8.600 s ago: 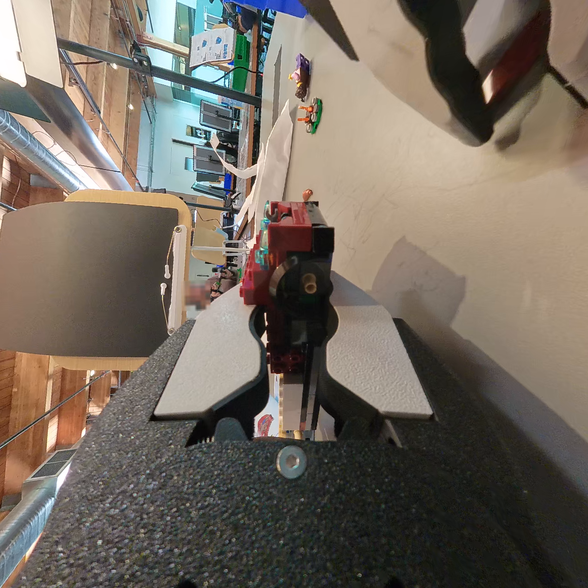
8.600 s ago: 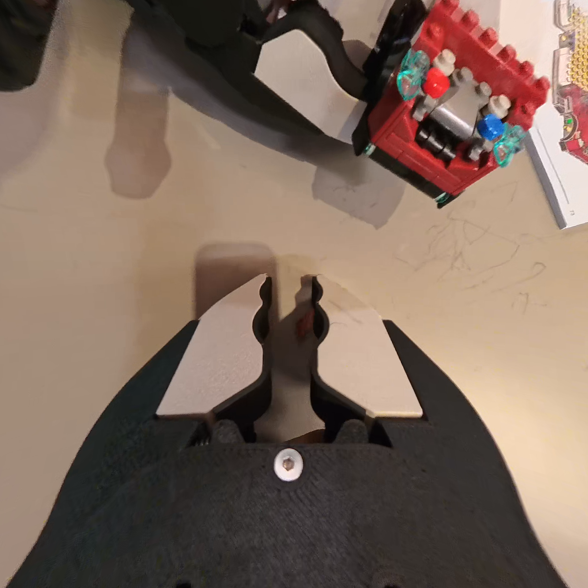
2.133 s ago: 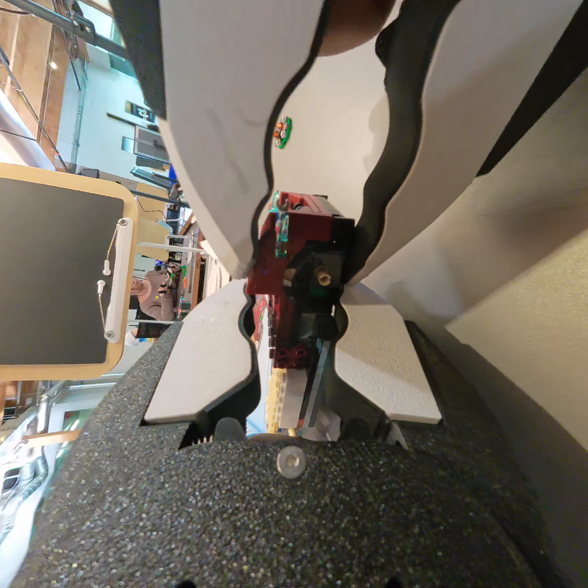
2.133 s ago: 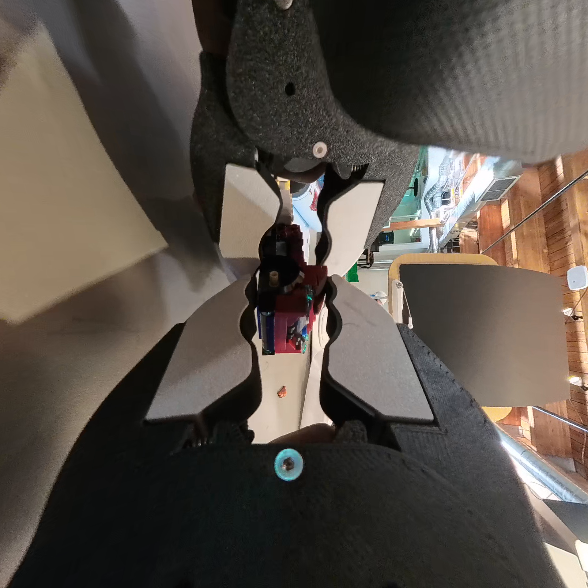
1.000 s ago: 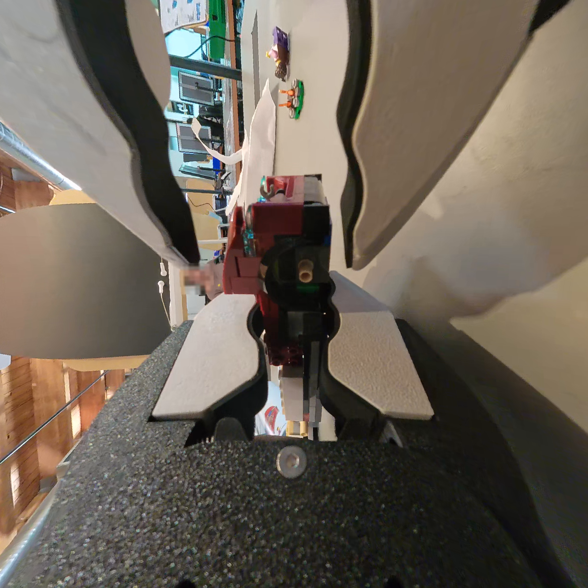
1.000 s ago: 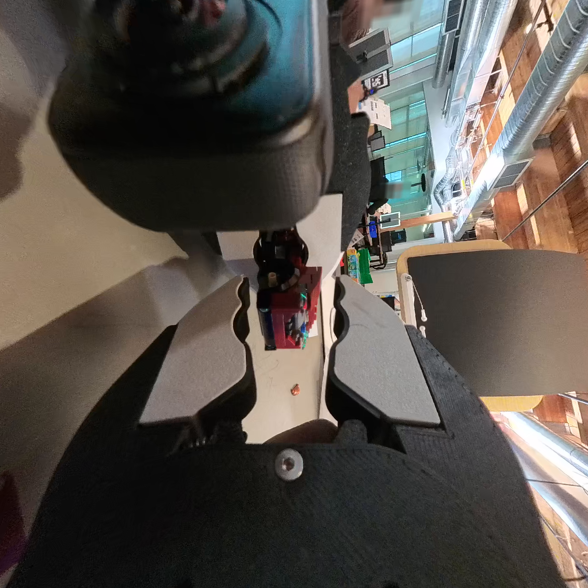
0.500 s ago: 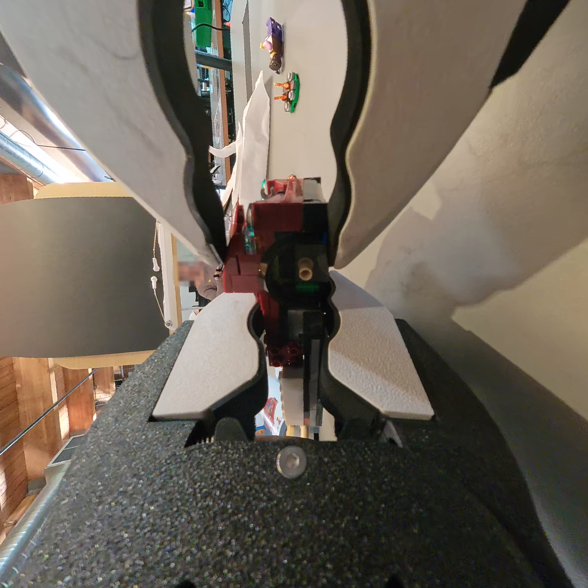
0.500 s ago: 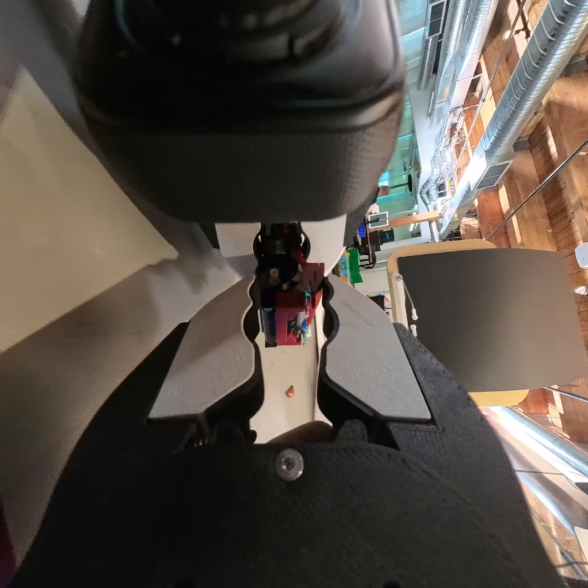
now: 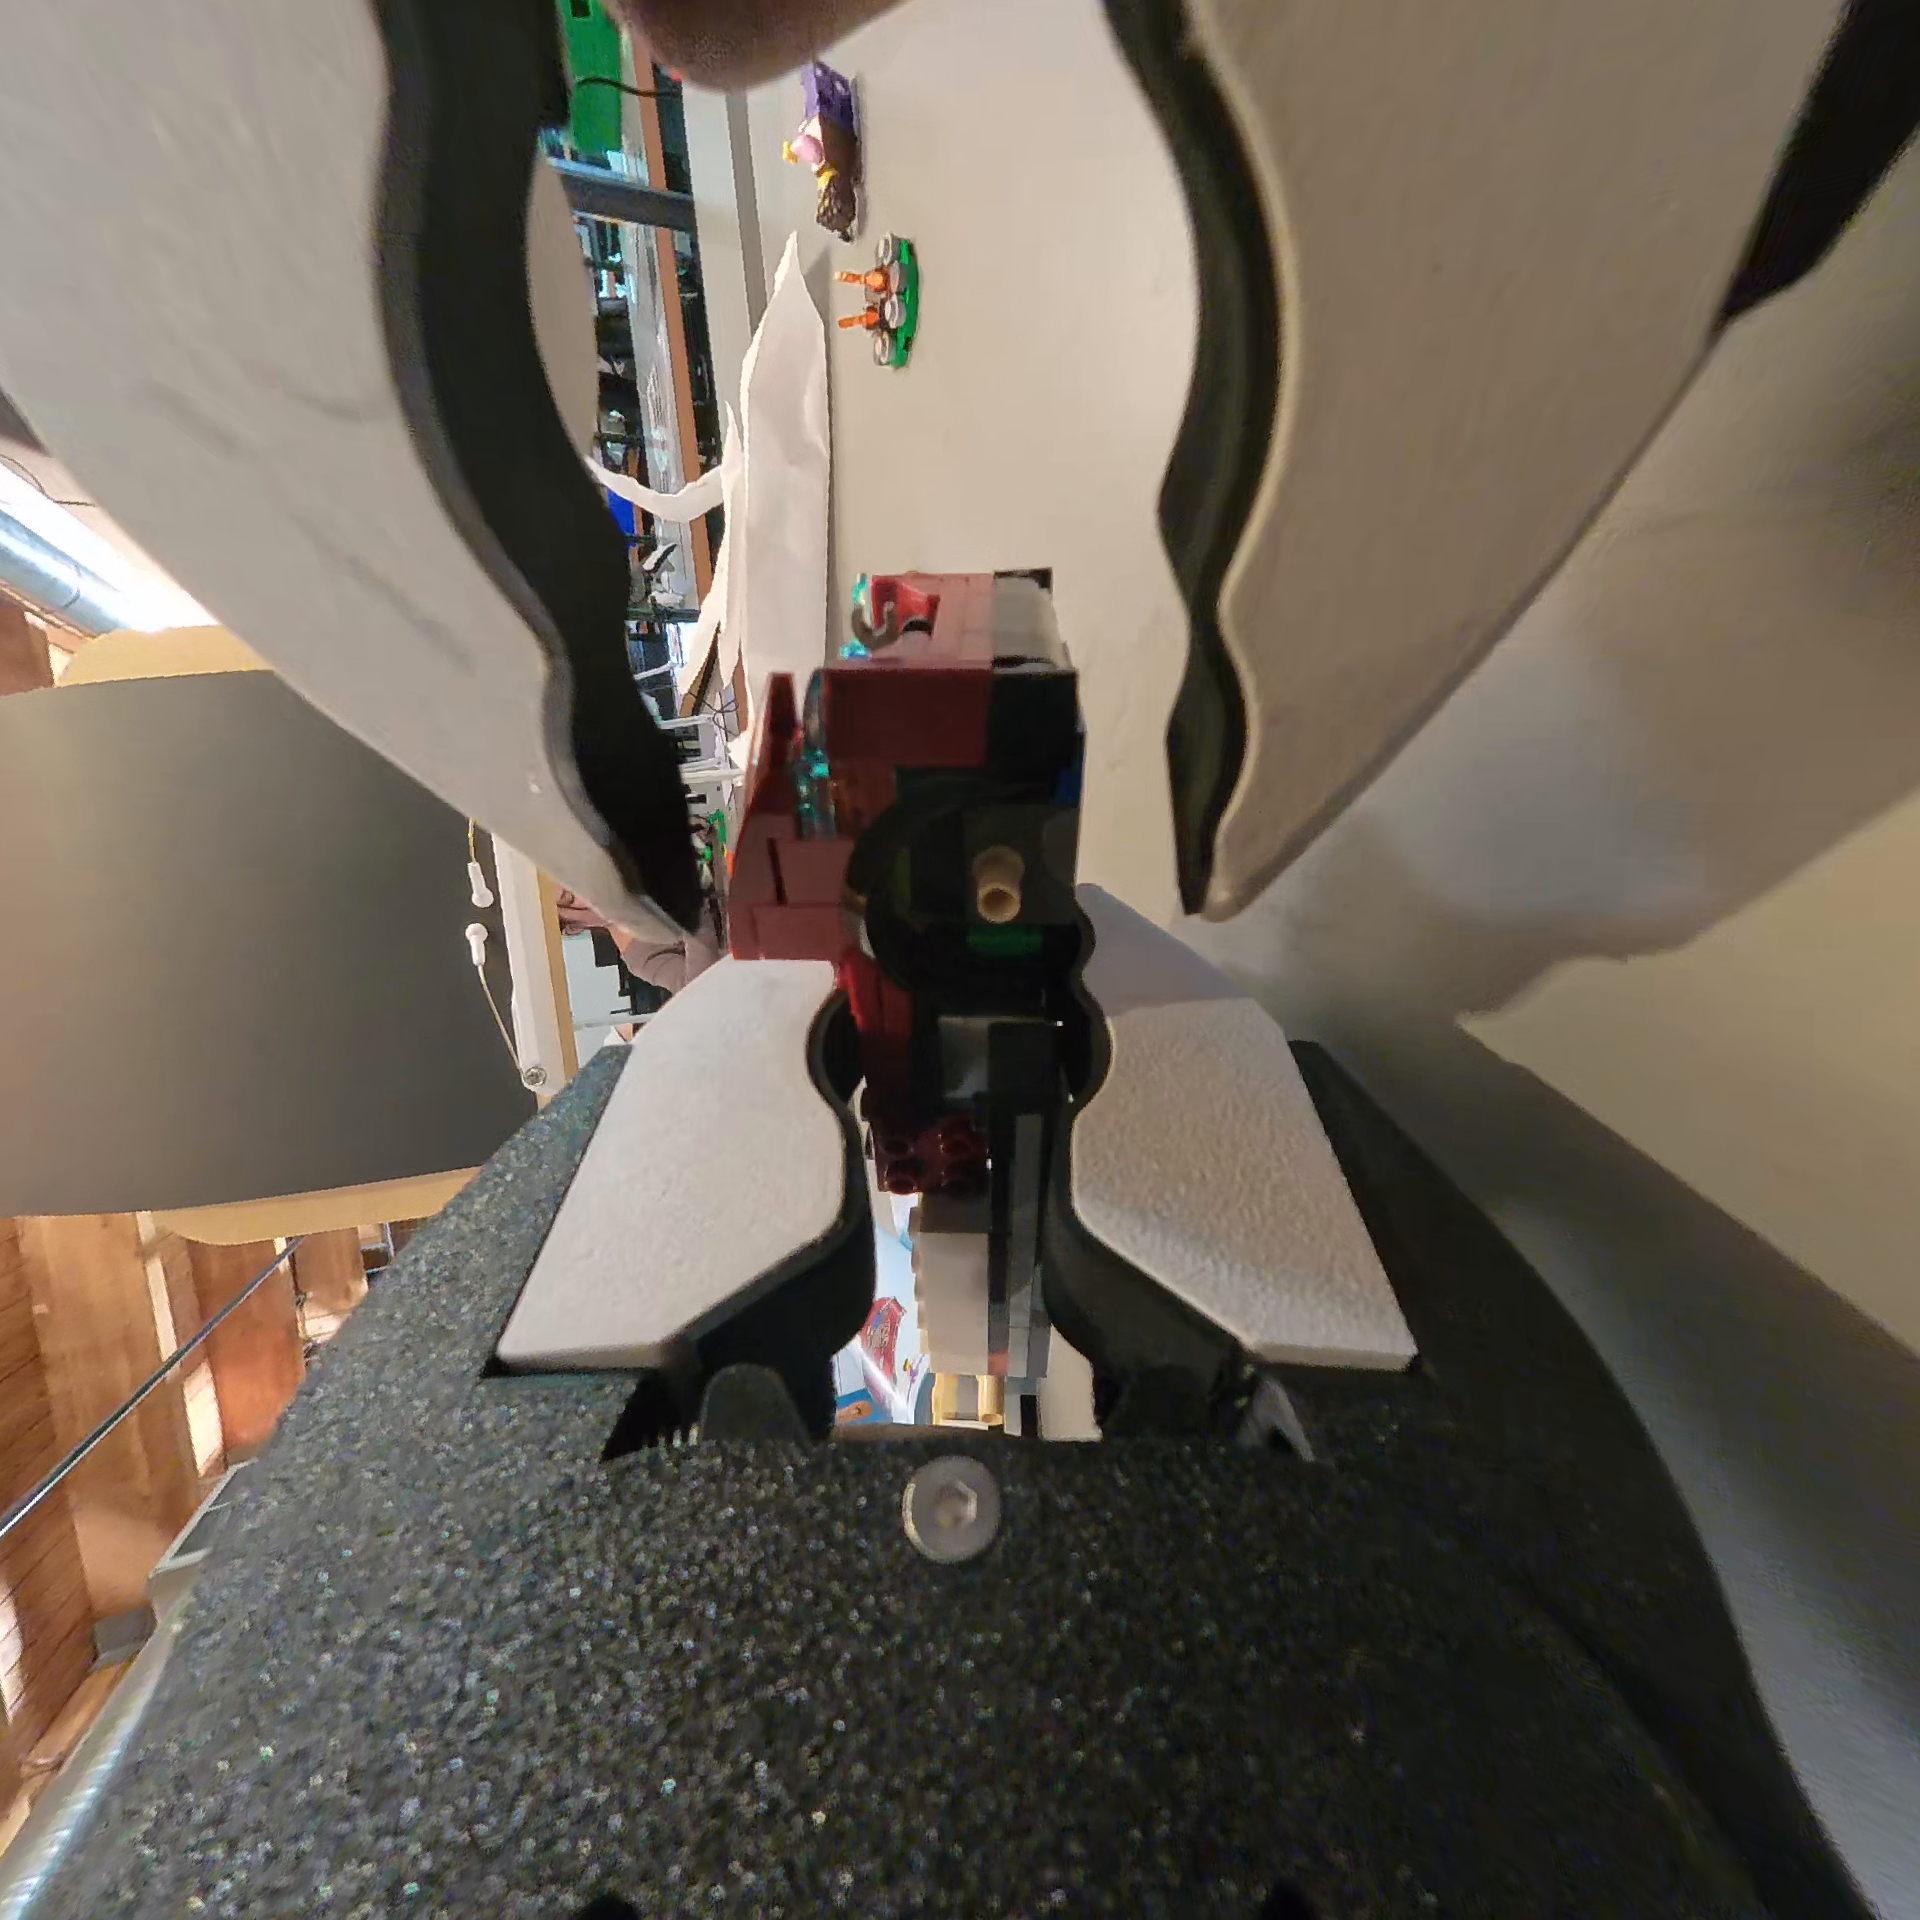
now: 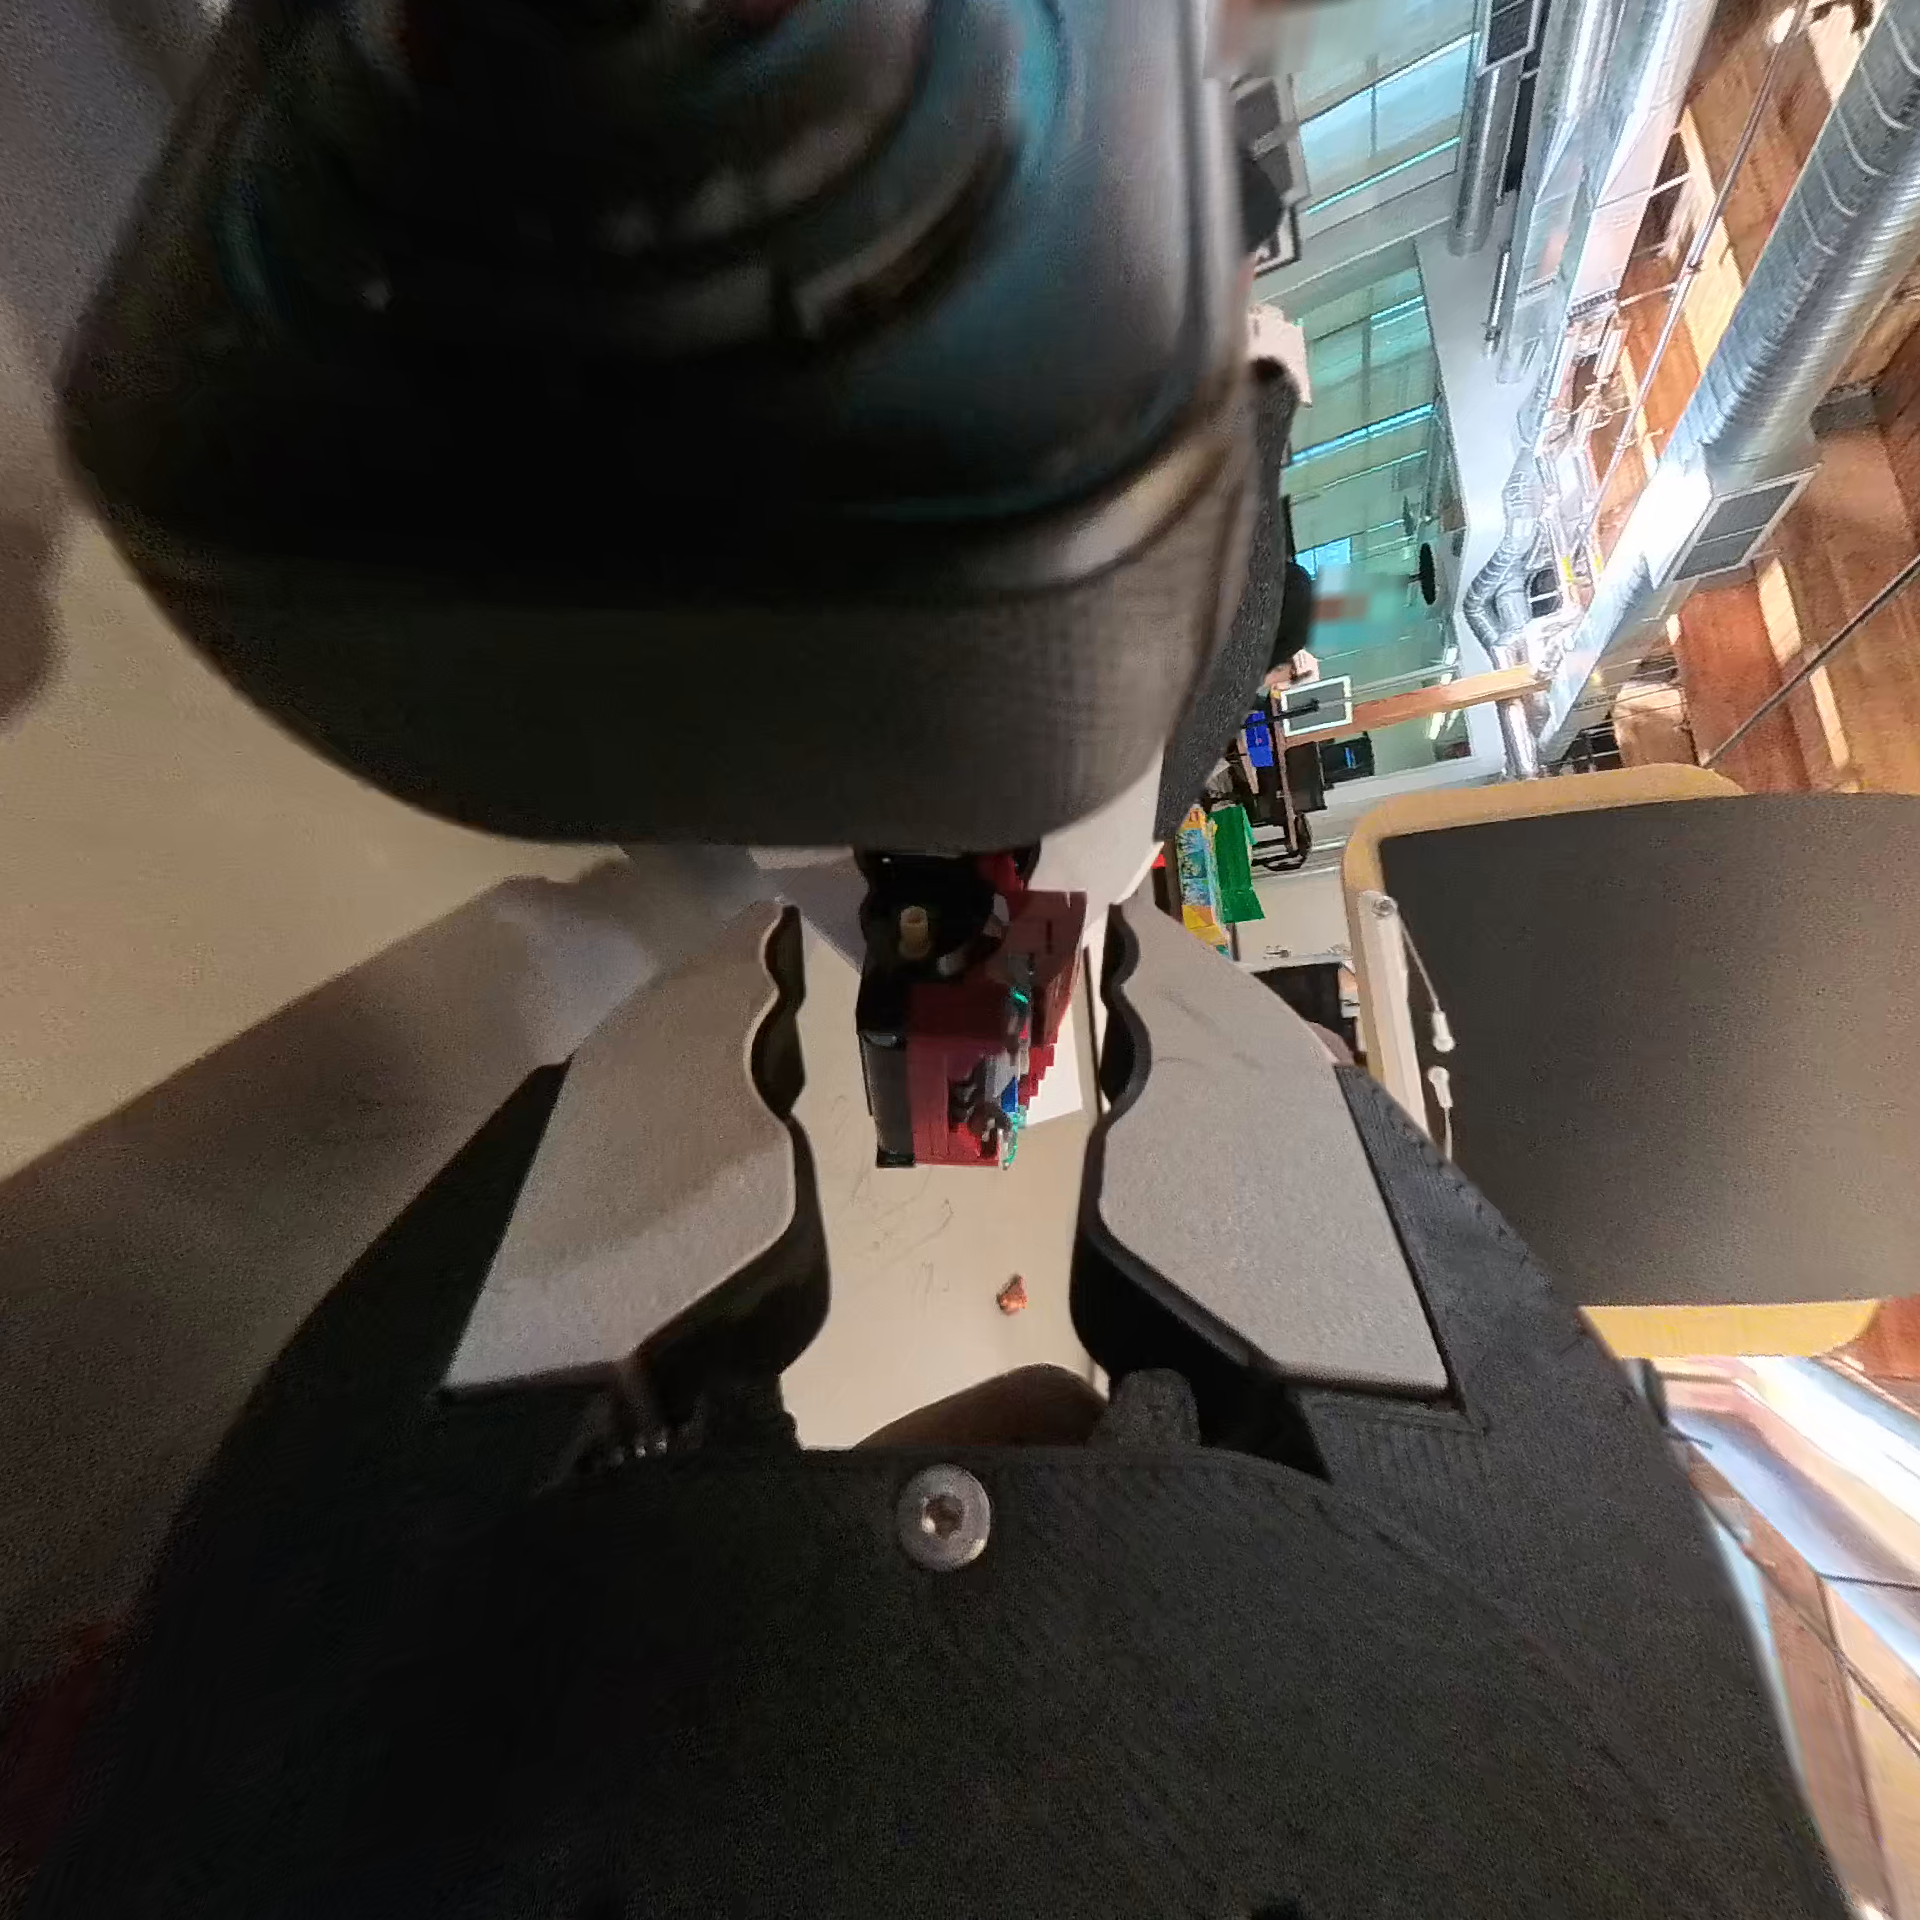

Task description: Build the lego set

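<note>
My left gripper is shut on a dark red and black brick model, both pads pressed on its narrow black end, and holds it above the beige table. A tan peg sticks out of the model's round black face. My right gripper faces it from the other side and is open. Its fingers stand on either side of the model with a gap on each side. The left gripper's black body fills the top of the right wrist view.
A small brown piece lies on the table below the model. Farther off are a small green build, a purple figure and white paper. A black-backed chair stands at the table's edge. The grippers' ends are close to 5 centimeters from one another.
Half a second ago my right gripper's pads were closed against the model; they have now spread apart and stand clear of it. The left grasp has not changed.
</note>
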`<state>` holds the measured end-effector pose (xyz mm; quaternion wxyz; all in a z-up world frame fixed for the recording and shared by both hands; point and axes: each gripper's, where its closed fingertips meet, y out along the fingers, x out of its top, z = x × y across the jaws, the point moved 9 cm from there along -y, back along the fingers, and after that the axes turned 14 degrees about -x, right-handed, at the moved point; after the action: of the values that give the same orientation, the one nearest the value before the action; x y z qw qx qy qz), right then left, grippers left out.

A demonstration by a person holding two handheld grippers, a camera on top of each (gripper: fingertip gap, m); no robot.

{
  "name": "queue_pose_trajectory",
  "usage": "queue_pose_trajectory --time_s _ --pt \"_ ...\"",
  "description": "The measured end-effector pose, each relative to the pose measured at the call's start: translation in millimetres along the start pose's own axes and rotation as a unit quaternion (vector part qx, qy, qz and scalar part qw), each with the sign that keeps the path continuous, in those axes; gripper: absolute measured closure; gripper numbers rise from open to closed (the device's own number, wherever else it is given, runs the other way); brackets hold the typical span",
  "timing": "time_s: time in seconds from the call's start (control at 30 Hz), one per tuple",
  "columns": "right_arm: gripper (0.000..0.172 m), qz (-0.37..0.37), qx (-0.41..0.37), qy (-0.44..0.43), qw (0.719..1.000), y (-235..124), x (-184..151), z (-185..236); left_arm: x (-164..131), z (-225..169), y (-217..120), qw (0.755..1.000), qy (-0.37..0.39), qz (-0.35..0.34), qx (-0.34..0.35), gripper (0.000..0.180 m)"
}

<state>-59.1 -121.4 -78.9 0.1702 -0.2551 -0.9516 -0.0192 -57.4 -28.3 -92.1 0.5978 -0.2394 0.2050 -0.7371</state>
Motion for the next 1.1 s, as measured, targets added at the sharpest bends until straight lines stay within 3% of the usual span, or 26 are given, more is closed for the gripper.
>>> queue_pose_trajectory --time_s 0.13,1.1 --pt "0.129 -0.004 -0.017 -0.017 1.0 0.5 -2.1 0.4 1.8 -0.3 -1.8 1.0 0.003 -0.007 -0.002 0.145" --pt "0.133 -0.008 -0.032 -0.005 0.999 -3.1 -0.1 -4.6 -6.7 4.1 -4.4 1.0 -0.02 -0.006 -0.002 0.145"
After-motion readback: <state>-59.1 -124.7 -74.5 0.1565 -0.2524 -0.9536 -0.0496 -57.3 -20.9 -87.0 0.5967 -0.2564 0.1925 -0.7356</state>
